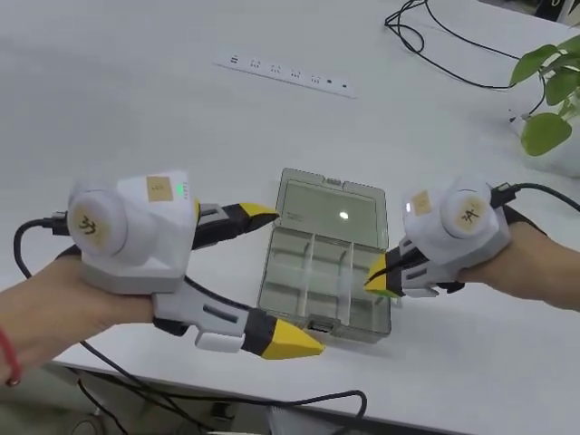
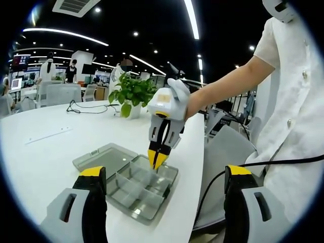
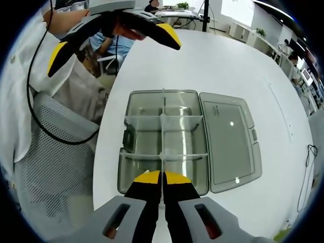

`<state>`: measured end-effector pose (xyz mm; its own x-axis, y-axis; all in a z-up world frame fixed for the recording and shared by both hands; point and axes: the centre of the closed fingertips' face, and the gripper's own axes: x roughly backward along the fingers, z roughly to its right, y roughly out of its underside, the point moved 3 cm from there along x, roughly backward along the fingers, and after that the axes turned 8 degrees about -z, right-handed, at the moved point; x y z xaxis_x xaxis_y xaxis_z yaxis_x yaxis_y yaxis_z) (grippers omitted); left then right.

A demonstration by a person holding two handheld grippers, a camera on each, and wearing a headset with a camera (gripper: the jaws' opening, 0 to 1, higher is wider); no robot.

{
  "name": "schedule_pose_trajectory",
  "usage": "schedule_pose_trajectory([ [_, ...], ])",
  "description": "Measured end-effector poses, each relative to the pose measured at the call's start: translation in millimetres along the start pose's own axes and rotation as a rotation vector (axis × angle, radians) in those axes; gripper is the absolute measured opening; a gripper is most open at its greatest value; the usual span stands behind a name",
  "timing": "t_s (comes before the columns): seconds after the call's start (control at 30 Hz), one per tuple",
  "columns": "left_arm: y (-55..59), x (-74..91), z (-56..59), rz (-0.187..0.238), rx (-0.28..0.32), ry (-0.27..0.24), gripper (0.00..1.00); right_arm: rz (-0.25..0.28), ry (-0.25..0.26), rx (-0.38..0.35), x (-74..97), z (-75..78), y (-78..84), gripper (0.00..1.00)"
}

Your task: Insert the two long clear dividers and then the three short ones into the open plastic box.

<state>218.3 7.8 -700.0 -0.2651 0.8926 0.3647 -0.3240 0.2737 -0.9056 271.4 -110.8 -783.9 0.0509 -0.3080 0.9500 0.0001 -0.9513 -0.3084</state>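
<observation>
The open clear plastic box (image 1: 283, 304) lies near the table's front edge, with its lid (image 1: 331, 208) flat behind it. In the right gripper view the box (image 3: 142, 136) holds two long dividers (image 3: 144, 118) crossed by short ones (image 3: 163, 104) along the middle. My right gripper (image 3: 163, 177) is shut on the nearest short divider (image 3: 163, 163) at the box's near wall. It shows in the head view (image 1: 376, 278) and in the left gripper view (image 2: 157, 161), pointing down into the box (image 2: 132, 188). My left gripper (image 1: 276, 279) is open and empty, left of the box, its jaws spread wide (image 2: 163, 170).
A white power strip (image 1: 285, 72) lies at the back of the white table (image 1: 136, 118). Black cables (image 1: 435, 45) and a potted plant (image 1: 553, 91) are at the back right. A mesh chair (image 3: 55, 152) stands beyond the table's front edge.
</observation>
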Motion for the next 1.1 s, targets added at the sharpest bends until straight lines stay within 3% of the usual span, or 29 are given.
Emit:
schedule_pose_trajectory([
  [0.13,-0.3,0.1,0.0,-0.001,-0.001,-0.001,0.99,-0.039,0.008,0.036,-5.1,-0.6,-0.5,0.02],
  [0.4,-0.7,1.5,0.1,-0.003,-0.001,-0.005,0.99,-0.025,0.003,0.018,-4.1,-0.1,0.9,0.02],
  [0.63,-2.1,1.5,1.2,-0.006,-0.008,-0.003,0.99,-0.062,0.016,0.033,-9.1,0.2,1.6,0.02],
  [1.1,0.9,7.3,-2.3,-0.023,-0.01,-0.015,1.0,-0.022,0.018,-0.015,-2.1,-1.6,1.8,0.05],
])
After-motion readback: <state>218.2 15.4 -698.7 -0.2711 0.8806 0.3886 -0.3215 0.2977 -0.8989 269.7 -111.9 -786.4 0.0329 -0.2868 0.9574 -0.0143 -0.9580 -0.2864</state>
